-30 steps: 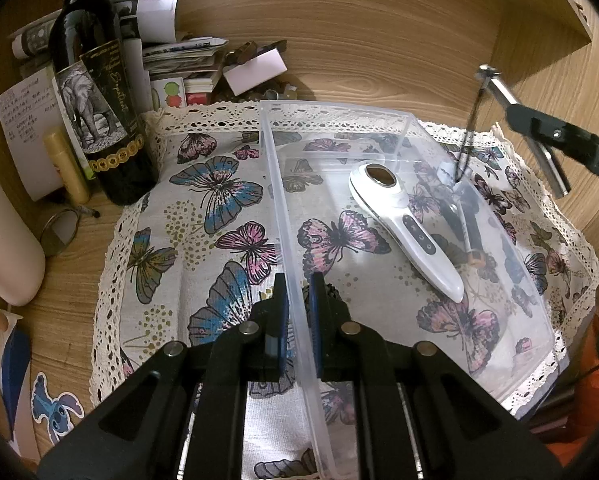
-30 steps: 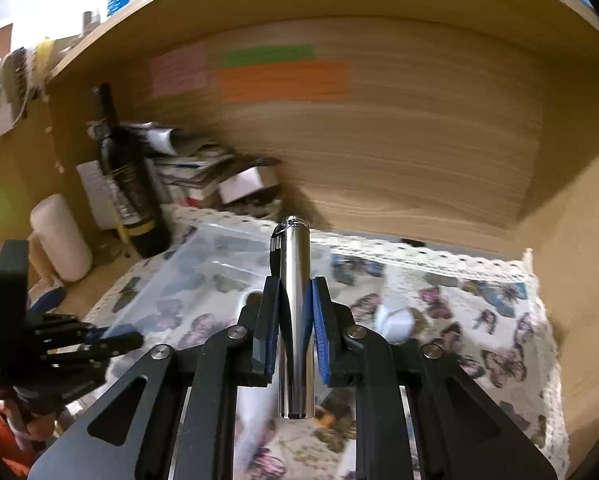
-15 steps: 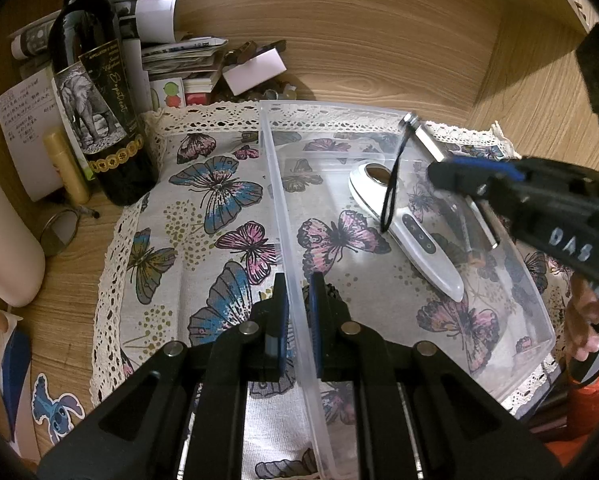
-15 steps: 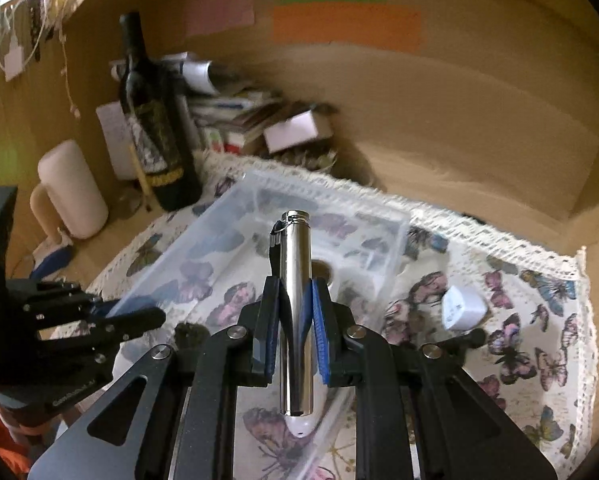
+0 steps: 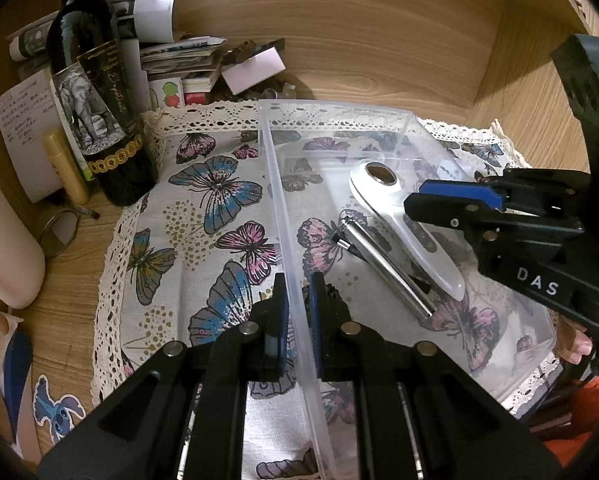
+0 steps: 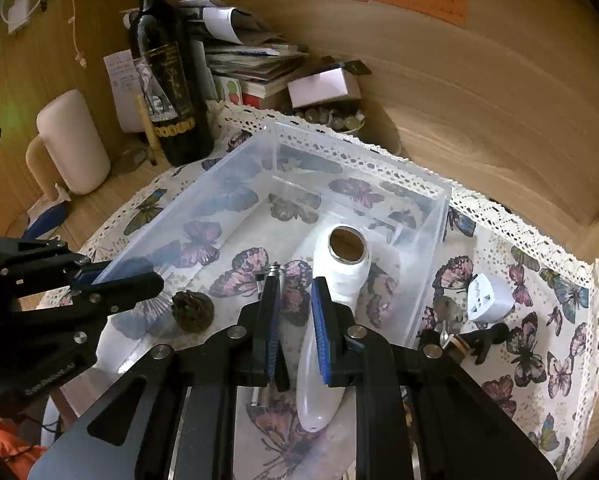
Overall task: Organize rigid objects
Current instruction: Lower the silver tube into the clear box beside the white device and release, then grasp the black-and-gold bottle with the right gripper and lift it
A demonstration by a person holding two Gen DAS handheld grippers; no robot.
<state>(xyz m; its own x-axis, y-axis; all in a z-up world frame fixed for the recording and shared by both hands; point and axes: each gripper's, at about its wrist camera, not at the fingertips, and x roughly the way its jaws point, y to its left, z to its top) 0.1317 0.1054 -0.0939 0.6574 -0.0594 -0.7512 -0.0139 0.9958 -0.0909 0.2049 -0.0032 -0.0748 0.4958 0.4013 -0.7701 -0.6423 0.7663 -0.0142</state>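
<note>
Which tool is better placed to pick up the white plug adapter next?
The right tool: it is open and free above the bin, and the adapter lies on the cloth just outside, on its side. The left tool is shut on the bin wall.

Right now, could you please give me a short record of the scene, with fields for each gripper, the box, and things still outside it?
left gripper: shut on the near wall of the clear plastic box
right gripper: open, empty, above the box
in box: silver metal tube lying flat beside the white handheld device; a small dark round object
outside box, on butterfly cloth: white plug adapter, small black clip
beside cloth: wine bottle
</note>
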